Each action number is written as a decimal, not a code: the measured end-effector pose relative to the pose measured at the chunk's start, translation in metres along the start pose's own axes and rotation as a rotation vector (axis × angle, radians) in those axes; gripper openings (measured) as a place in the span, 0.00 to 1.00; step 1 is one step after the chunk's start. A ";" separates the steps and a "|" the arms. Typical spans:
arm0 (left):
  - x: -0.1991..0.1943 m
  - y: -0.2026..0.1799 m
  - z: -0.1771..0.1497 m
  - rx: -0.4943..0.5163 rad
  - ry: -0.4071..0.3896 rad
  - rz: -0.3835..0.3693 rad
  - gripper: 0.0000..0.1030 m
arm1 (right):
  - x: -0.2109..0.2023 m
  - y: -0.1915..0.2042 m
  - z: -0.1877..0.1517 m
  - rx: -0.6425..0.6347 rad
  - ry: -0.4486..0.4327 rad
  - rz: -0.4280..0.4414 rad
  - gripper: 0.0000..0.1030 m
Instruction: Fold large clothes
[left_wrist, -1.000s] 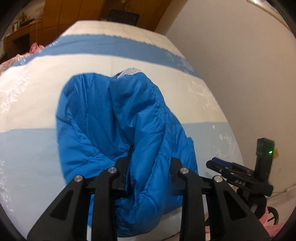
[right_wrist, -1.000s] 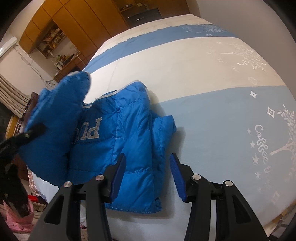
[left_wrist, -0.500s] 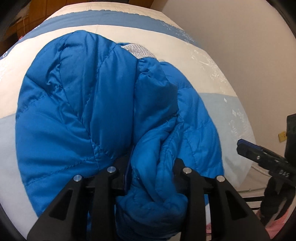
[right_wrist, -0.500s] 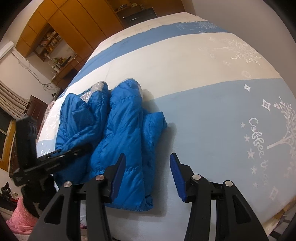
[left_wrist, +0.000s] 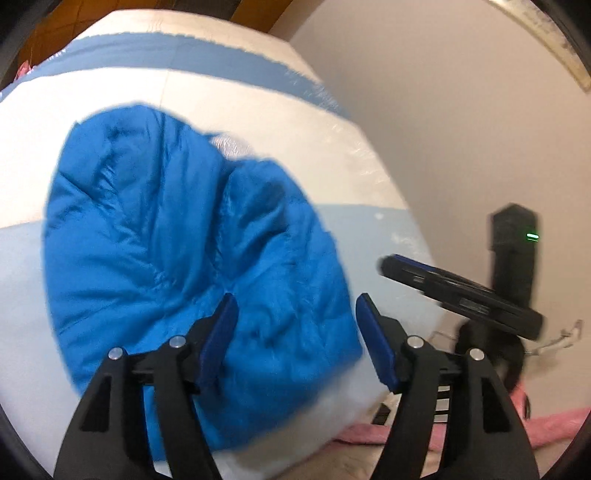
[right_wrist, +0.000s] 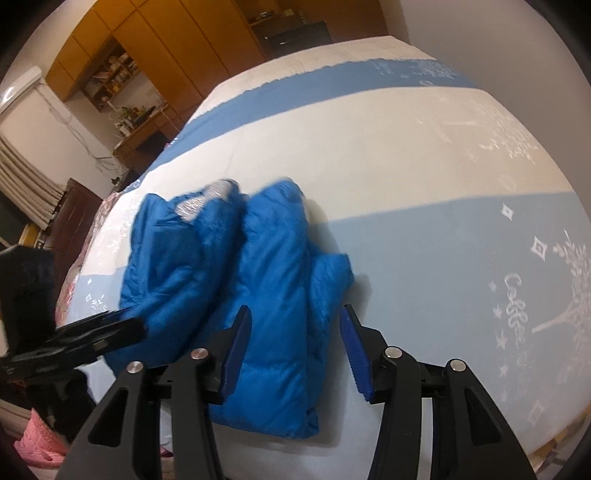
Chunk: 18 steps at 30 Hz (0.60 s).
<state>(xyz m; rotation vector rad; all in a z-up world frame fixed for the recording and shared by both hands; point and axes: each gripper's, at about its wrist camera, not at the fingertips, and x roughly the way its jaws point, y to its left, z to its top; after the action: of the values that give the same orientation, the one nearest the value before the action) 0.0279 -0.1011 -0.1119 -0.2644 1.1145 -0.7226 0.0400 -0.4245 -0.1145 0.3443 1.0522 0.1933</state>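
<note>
A blue puffer jacket (left_wrist: 177, 258) lies folded in a bundle near the bed's front edge, a silver-grey collar patch (right_wrist: 207, 197) showing at its far end. My left gripper (left_wrist: 295, 332) hovers over the bundle's near end with its jaws opening; the blue pads stand apart and press on nothing. In the right wrist view the jacket (right_wrist: 266, 288) lies ahead, and my right gripper (right_wrist: 295, 354) hangs open above its near edge, the pads clear of the fabric. The left gripper (right_wrist: 88, 336) also pokes in from the left there, the right gripper (left_wrist: 454, 291) from the right in the left wrist view.
The bed cover (right_wrist: 424, 155) has cream, dark blue and pale blue bands with white tree and star prints at the right. A plain wall (left_wrist: 461, 110) borders the bed. Wooden cupboards (right_wrist: 155, 40) stand at the far end. Pink cloth (left_wrist: 546, 424) lies on the floor.
The left gripper carried a flap of the jacket over onto the bundle, then let go and spread its jaws. The jacket now lies folded. The right gripper stayed open and nearly still.
</note>
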 end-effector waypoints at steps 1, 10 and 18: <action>-0.011 0.002 -0.002 -0.007 -0.016 0.012 0.63 | 0.000 0.002 0.002 -0.003 0.003 0.008 0.52; -0.043 0.060 0.006 -0.104 -0.023 0.382 0.54 | 0.021 0.063 0.016 -0.084 0.104 0.024 0.60; -0.034 0.064 0.020 -0.076 0.005 0.396 0.54 | 0.042 0.086 0.024 -0.058 0.161 0.034 0.72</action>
<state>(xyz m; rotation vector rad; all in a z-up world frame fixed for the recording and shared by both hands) 0.0626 -0.0343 -0.1132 -0.0994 1.1568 -0.3300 0.0815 -0.3355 -0.1062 0.2982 1.1975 0.2855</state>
